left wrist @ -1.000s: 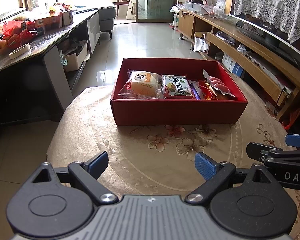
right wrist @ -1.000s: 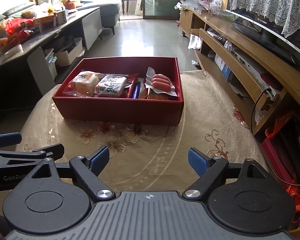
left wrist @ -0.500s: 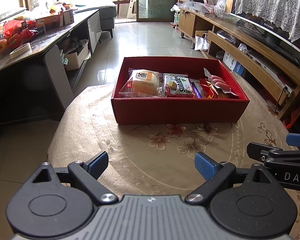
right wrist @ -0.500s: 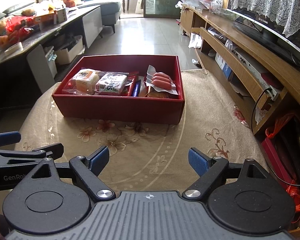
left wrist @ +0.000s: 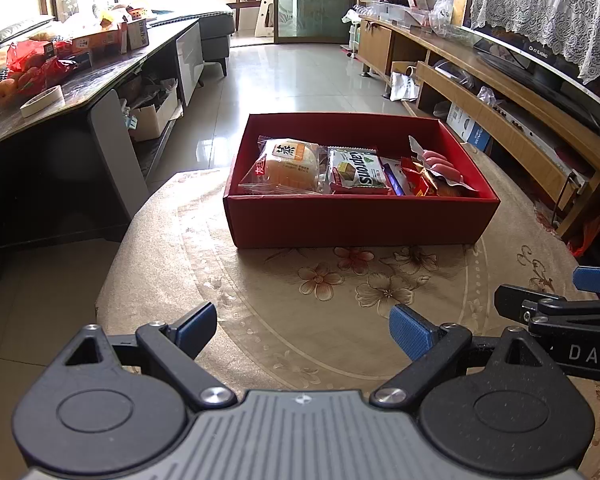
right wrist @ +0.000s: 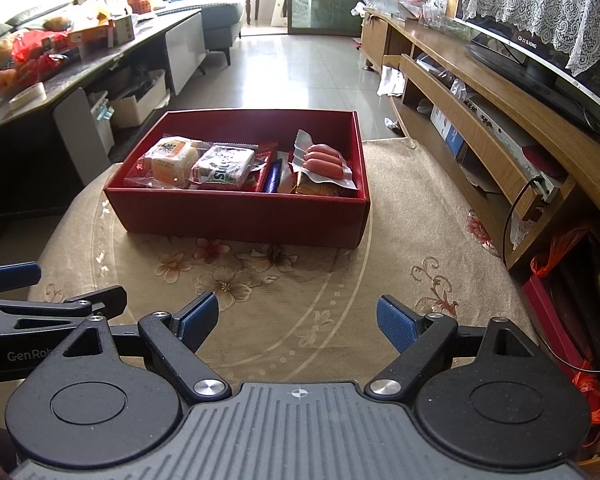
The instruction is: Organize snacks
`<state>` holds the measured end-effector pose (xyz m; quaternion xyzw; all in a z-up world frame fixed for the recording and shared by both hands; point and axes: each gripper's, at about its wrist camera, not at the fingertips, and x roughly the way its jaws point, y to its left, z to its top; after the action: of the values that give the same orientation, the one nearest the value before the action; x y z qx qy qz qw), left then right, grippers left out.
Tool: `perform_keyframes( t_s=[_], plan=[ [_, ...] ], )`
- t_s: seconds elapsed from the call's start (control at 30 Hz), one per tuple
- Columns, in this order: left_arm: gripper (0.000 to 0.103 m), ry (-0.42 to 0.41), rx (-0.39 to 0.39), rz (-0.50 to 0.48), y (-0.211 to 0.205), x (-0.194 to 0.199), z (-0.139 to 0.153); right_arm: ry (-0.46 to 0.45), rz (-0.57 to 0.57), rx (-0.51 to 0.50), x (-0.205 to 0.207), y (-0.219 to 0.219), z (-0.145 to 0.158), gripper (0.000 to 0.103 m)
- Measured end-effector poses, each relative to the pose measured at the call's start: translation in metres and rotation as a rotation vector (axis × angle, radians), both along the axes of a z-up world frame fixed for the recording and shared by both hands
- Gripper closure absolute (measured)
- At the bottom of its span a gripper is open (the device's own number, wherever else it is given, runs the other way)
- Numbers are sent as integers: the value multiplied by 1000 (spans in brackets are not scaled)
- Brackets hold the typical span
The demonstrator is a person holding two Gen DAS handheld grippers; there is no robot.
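A red cardboard box (left wrist: 360,220) (right wrist: 236,216) stands on the round table with the floral cloth (left wrist: 340,304). Inside lie a wrapped bun (left wrist: 286,168) (right wrist: 168,162), a green-and-white biscuit pack (left wrist: 356,170) (right wrist: 224,166), small red and blue packets (left wrist: 404,176), and a sausage pack (right wrist: 324,160) at the right end. My left gripper (left wrist: 302,330) is open and empty above the cloth, well short of the box. My right gripper (right wrist: 298,320) is open and empty beside it; it also shows in the left wrist view (left wrist: 560,304).
A dark side table (left wrist: 60,92) with fruit and boxes stands to the left. A wooden TV bench (right wrist: 500,120) runs along the right, with red and orange bags (right wrist: 560,256) on the floor by it. Tiled floor lies beyond the table.
Both grippers have drawn back and risen slightly, so the box sits a little farther off. Both stay open. The box contents have not moved.
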<state>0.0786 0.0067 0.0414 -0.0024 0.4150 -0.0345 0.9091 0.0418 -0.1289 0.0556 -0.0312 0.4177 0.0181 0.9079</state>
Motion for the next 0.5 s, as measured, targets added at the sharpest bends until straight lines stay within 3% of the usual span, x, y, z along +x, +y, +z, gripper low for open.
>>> perform_keyframes(
  t_s=[0.5],
  plan=[
    [12,-28,10,2,-1,-3,1,-1,0,3,0,1,1,13]
  ],
)
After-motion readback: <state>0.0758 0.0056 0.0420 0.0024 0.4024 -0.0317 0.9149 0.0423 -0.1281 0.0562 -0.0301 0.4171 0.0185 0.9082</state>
